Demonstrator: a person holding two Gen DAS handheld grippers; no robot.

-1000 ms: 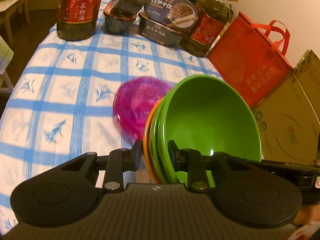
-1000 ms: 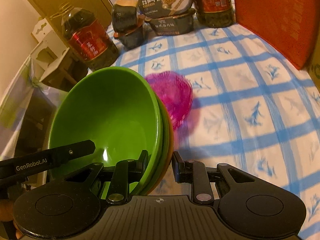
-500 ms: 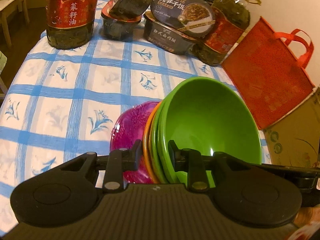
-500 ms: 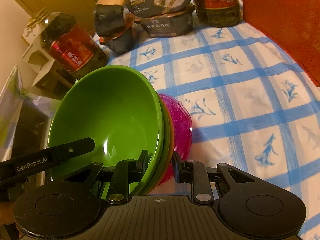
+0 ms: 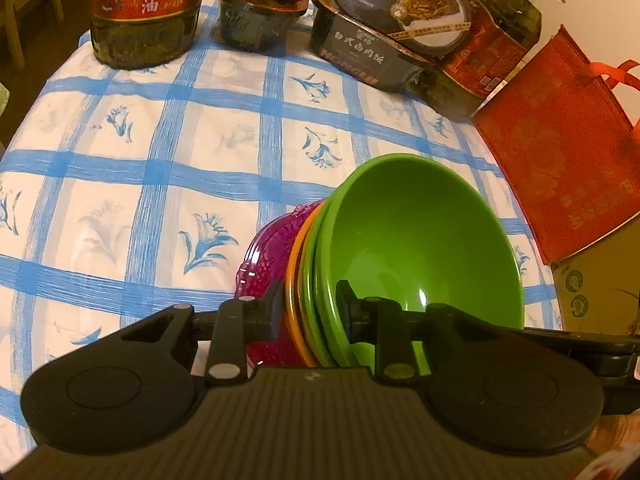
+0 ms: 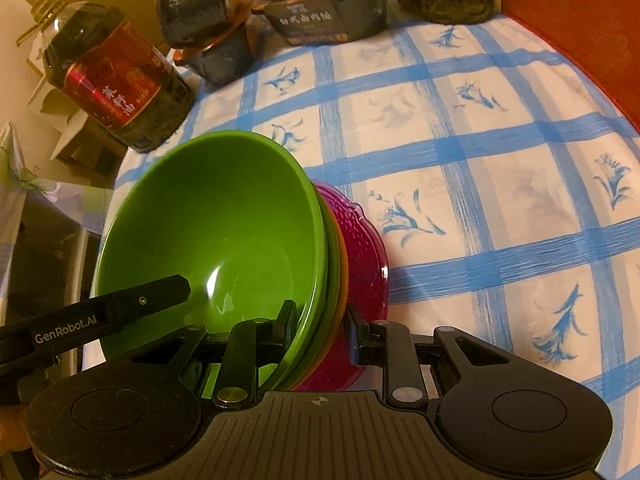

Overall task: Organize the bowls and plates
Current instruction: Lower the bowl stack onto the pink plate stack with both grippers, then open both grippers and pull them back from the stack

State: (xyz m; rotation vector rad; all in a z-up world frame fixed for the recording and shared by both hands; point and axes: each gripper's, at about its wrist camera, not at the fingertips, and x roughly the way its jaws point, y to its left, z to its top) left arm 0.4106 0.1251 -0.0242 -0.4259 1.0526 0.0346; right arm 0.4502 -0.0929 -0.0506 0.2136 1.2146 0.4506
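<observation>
The left gripper (image 5: pixel 308 304) and the right gripper (image 6: pixel 320 322) each clench opposite rims of a nested stack of glossy green bowls with an orange one beneath (image 5: pixel 416 248). Directly under that stack sits a textured magenta plastic plate (image 6: pixel 366 264), on the blue-checked white tablecloth (image 5: pixel 160 168). Beyond the stack stand a dark oil bottle with a red label (image 5: pixel 144 8), black ready-meal boxes (image 5: pixel 372 40) and a red fabric bag (image 5: pixel 568 168).

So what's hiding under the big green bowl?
Nested under the green bowl are a second green bowl and an orange one, with only their rims showing. Below them is the pink plate. How the plate sits against the stack is covered.
</observation>
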